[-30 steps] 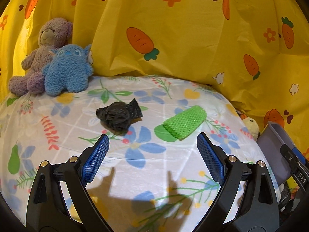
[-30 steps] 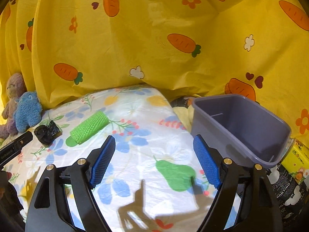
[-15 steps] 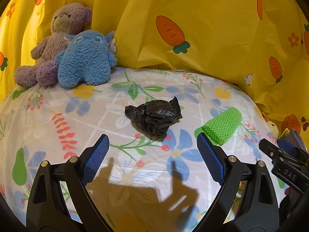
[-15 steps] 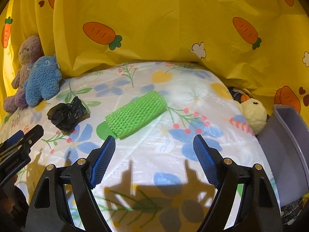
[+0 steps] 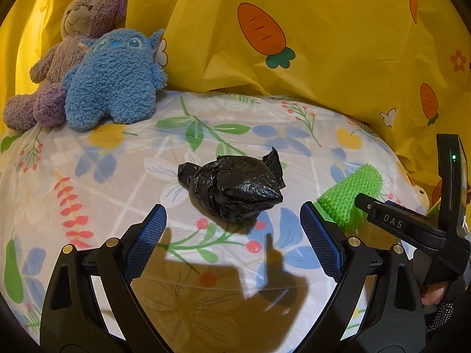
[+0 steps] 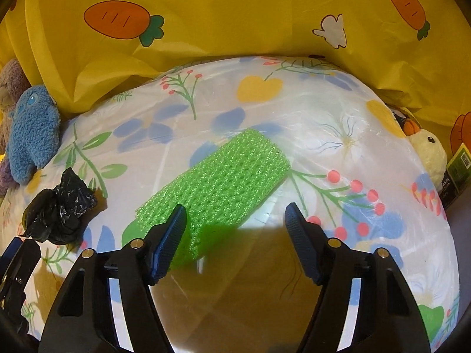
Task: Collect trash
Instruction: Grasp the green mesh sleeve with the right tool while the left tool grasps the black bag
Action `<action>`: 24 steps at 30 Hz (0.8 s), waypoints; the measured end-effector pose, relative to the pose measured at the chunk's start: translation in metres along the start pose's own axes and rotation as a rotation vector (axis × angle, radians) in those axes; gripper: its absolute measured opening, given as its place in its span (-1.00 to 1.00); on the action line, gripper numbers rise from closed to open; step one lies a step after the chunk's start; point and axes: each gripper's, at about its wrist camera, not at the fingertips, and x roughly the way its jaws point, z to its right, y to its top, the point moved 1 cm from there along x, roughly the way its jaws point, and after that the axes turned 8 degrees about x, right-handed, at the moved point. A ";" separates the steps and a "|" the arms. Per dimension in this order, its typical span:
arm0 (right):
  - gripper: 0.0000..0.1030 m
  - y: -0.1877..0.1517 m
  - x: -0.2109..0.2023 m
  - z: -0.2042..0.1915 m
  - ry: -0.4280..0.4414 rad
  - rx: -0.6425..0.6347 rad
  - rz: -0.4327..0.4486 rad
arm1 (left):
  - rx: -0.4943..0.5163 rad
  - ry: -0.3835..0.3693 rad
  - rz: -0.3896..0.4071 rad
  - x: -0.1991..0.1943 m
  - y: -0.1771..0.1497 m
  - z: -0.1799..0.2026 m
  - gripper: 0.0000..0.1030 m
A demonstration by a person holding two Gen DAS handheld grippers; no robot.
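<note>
Left tongs (image 5: pixel 232 244) spread wide, nothing held, hovering just short of the crumpled black bag (image 5: pixel 234 189) on the floral table (image 5: pixel 97 158). Right tongs (image 6: pixel 235 241) also wide apart w/ nothing in them, left finger over the near end of the green foam net (image 6: pixel 217 182). Blue plush (image 5: pixel 113 79) & purple bear (image 5: pixel 67 44) sit at the back by the yellow carrot curtain (image 5: pixel 323 44).

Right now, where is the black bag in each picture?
Left wrist view: black bag in the middle, just ahead of the open fingers.
Right wrist view: black bag at the far left edge.
Shared landmark: the green mesh sleeve lies to its right in both.
</note>
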 end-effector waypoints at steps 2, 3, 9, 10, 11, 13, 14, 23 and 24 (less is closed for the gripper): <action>-0.02 0.000 0.004 0.000 0.013 -0.001 -0.016 | -0.005 -0.003 0.005 0.005 0.004 0.000 0.76; -0.16 -0.001 0.006 0.000 0.028 -0.005 -0.021 | -0.008 -0.007 0.005 0.008 0.005 0.000 0.76; -0.68 -0.003 0.003 -0.004 0.073 -0.040 -0.006 | -0.042 -0.045 -0.021 0.023 0.008 -0.007 0.51; -0.73 -0.004 0.002 -0.004 0.076 -0.050 -0.001 | -0.048 -0.055 -0.027 0.025 0.008 -0.008 0.42; -0.75 -0.005 0.001 -0.004 0.083 -0.058 0.002 | -0.052 -0.062 -0.037 0.029 0.008 -0.008 0.28; -0.77 -0.007 -0.003 -0.003 0.091 -0.065 0.009 | -0.051 -0.075 -0.056 0.034 0.007 -0.008 0.07; -0.77 -0.007 -0.005 -0.002 0.096 -0.065 0.012 | -0.049 -0.080 -0.061 0.036 0.006 -0.008 -0.07; -0.78 -0.009 -0.040 0.012 0.123 -0.072 0.069 | -0.045 -0.107 -0.038 0.030 0.005 -0.005 -0.56; -0.78 -0.011 -0.045 0.014 0.131 -0.075 0.075 | -0.039 -0.108 -0.027 0.025 0.005 -0.004 -0.56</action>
